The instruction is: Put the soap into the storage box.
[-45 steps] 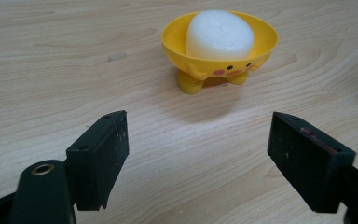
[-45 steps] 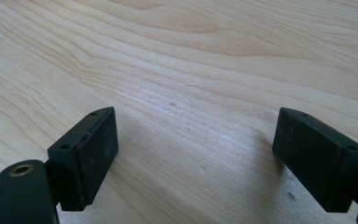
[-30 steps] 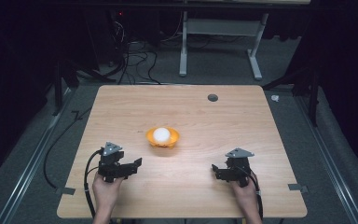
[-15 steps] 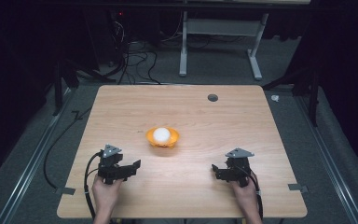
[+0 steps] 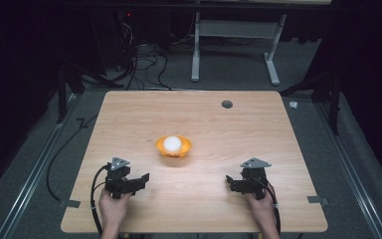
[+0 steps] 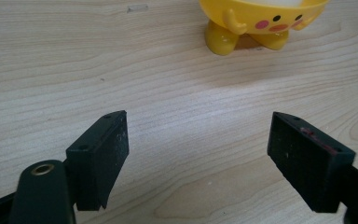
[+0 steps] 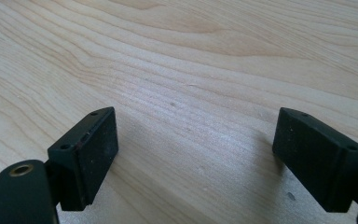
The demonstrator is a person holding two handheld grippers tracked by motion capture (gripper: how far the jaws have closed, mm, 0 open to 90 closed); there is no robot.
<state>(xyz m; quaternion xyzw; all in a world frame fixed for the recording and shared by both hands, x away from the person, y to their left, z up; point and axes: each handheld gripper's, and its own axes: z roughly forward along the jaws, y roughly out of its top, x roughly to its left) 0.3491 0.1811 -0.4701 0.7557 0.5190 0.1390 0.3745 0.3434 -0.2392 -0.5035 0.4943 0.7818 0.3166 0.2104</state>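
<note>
Left gripper (image 5: 142,179) edged slightly nearer yellow footed plastic bowl (image 5: 173,148) holding white ball (image 5: 172,144); jaws apart, empty. Right gripper (image 5: 230,182) well right of bowl, jaws apart, empty.

Left claw (image 5: 142,179) slightly nearer the person.

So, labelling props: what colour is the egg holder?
Yellow egg holder, with pink cheeks; clearest in the left gripper view.

Lab, bare wooden table (image 5: 129,119), floor cables (image 5: 139,64), dark surroundings
</note>
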